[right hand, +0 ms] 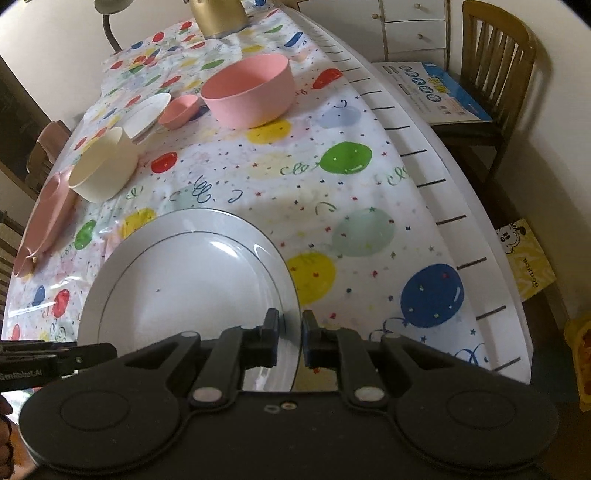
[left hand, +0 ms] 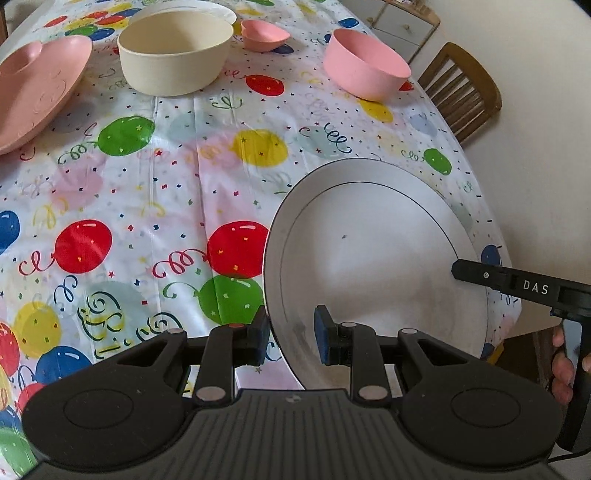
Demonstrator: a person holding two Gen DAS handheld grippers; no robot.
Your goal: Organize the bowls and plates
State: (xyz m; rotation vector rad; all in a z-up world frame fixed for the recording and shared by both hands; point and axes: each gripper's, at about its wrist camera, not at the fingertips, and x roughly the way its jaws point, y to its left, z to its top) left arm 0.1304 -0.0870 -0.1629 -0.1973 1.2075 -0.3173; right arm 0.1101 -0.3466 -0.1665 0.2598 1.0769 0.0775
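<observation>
While held at both rims: the white plate (left hand: 373,258) is tilted above the balloon-print surface (left hand: 166,206).
Left tongs (left hand: 291,338): closed on the plate's near rim.
Right tongs (right hand: 290,334): clamped on the opposite rim.
Middle: a cream bowl (left hand: 175,51) and a pink plate (left hand: 37,88) are seen.
Far: a pink bowl (left hand: 365,64), a small pink bowl (left hand: 264,35) and a small white plate (right hand: 146,114) are set.

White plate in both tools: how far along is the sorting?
Early. Nothing looks stacked yet, except a small pink cup sitting on the pink plate. In hand: the large white plate, its rim between the pads of the left tool and the right tool. Left: the cream bowl, pink bowl, small pink bowl and far white plate stand apart on the tablecloth.
</observation>
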